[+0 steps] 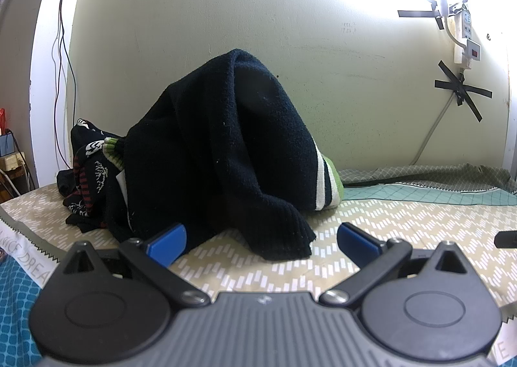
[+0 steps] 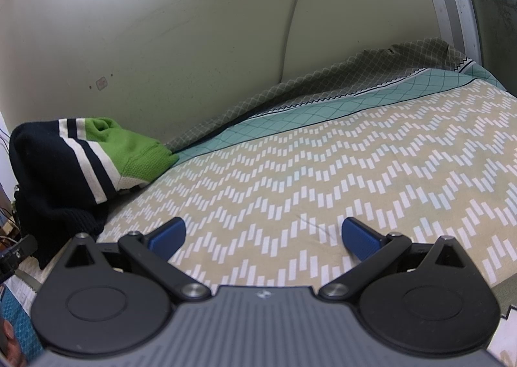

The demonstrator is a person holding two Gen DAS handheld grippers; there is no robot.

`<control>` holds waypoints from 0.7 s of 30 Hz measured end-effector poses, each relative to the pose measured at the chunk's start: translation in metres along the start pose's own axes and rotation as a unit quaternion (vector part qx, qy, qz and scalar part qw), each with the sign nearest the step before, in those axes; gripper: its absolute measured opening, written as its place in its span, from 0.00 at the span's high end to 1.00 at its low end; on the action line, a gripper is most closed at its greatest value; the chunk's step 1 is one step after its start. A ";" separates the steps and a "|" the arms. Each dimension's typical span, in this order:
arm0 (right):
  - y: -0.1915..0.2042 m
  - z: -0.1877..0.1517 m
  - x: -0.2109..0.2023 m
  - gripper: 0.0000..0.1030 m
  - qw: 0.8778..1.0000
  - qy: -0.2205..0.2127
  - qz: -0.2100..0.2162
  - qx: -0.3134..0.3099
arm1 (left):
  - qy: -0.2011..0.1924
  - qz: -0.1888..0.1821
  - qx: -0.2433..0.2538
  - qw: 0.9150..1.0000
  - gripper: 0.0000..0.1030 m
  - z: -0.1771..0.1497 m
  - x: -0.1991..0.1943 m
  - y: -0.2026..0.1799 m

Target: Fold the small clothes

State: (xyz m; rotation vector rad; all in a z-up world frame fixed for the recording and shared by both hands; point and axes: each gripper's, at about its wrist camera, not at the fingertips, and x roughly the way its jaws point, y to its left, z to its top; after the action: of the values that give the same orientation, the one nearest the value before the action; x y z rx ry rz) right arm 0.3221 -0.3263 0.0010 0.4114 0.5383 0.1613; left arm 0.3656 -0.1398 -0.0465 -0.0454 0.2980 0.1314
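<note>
Dark navy knitted sweater with white stripes and a green band [image 1: 226, 141] sits heaped in a tall mound on the bed, back near the pale wall [image 1: 226, 5]. One ribbed navy cuff [image 1: 290, 231] spills forward onto the beige bedsheet with white dash chevrons [image 1: 404, 215]. Green-and-white striped part pokes out at the mound's right side, low down. A second dark garment with white and red prints [image 1: 87, 179] lies crumpled just left of the sweater, touching it.

Your left tool [image 1: 261, 239] is low over the sheet, blue-padded fingers [image 1: 168, 242] spread wide, nothing between them. The left pad sits right at the sweater's lower edge; contact unclear. The cuff lies between the two fingers but ahead of them.

Your right tool [image 2: 263, 236] is also spread wide and holds nothing, with only bare sheet between its fingers. In the right wrist view the sweater [image 2: 64, 166] is off to the left, well apart from the right finger, near the left one.

Teal diamond-pattern border [image 2: 290, 115] runs along the far edge of the sheet, with grey lattice fabric [image 2: 323, 76] bunched against the wall. White power strip [image 1: 465, 34] hangs on the wall, its cable fixed with black tape crosses [image 1: 462, 89].
</note>
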 end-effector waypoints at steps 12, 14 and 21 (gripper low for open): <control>-0.001 0.000 -0.001 0.06 1.000 0.000 0.000 0.000 | 0.001 -0.001 0.001 1.000 0.00 -0.001 0.004 0.002; -0.001 0.000 -0.001 0.06 1.000 0.000 0.000 0.000 | 0.000 -0.002 0.001 1.000 0.00 -0.002 0.014 -0.003; -0.001 0.000 -0.001 0.06 1.000 0.000 0.001 0.001 | -0.001 -0.004 0.000 1.000 0.00 -0.007 0.045 -0.015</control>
State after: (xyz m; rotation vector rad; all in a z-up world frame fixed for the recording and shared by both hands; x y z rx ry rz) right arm 0.3215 -0.3276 0.0005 0.4129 0.5373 0.1620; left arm 0.4087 -0.1500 -0.0664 -0.0463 0.2955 0.1230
